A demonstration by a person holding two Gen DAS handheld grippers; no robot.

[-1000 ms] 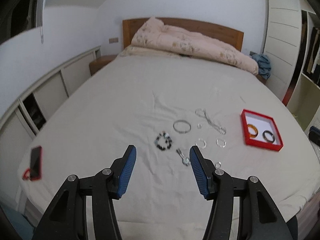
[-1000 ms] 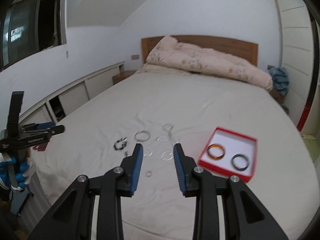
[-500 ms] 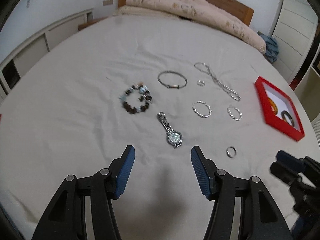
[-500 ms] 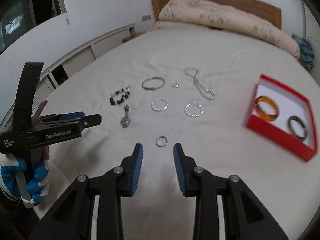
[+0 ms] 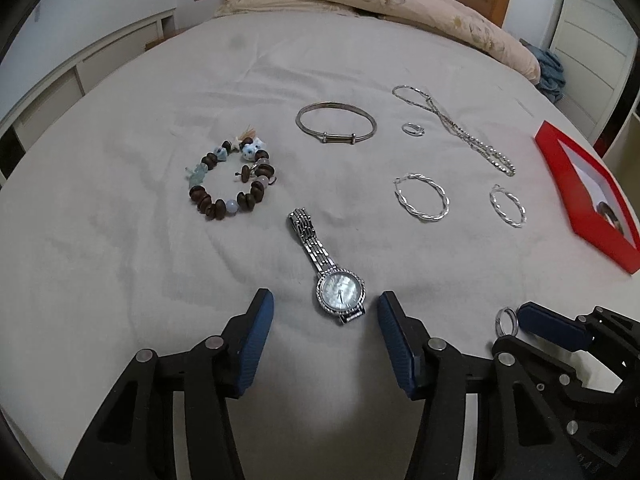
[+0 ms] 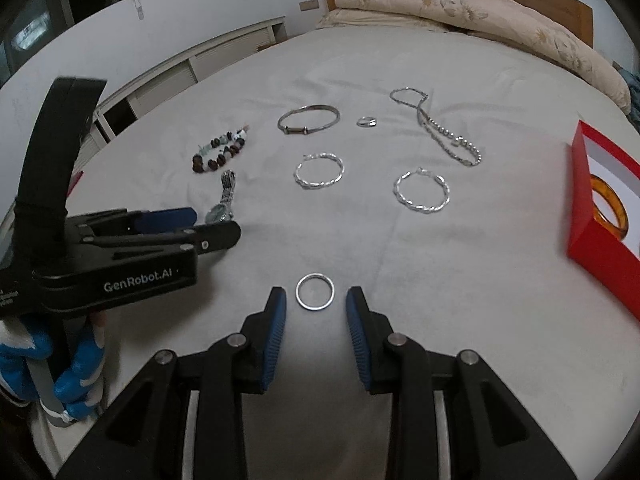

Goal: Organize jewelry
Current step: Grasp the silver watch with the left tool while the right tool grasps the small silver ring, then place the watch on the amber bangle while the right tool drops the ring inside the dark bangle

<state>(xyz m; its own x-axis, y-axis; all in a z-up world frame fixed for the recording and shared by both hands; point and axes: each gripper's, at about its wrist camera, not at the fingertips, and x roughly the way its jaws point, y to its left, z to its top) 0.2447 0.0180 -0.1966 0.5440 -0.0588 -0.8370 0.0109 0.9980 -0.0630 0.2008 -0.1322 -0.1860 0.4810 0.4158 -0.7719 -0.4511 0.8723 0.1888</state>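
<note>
Nine pieces of jewelry lie loose on the pale sheet of the bed (image 5: 120,280), which fills both views, a folded quilt (image 5: 384,4) bunched at its wooden headboard along the top of the frame. At the right edge sits the red box (image 5: 560,160), open, with an amber bangle (image 6: 610,210) inside it in the right wrist view. Low in the left wrist view the left gripper (image 5: 326,328) has its blue-padded jaws spread wide to either side of the silver watch (image 5: 340,292), whose band runs up and left; neither pad touches it. The right gripper (image 6: 316,312) fills the bottom of its own view, jaws apart and flanking the plain silver ring (image 6: 315,291) without contact. Mid-frame left lies the beaded bracelet (image 5: 230,180); above the watch, the silver bangle (image 5: 336,124). A chain necklace (image 5: 452,124) trails diagonally at upper right. Below it are two twisted hoops, the larger (image 5: 422,198) left of the smaller (image 5: 507,205). Between bangle and necklace rests a small ring (image 5: 412,129).
</note>
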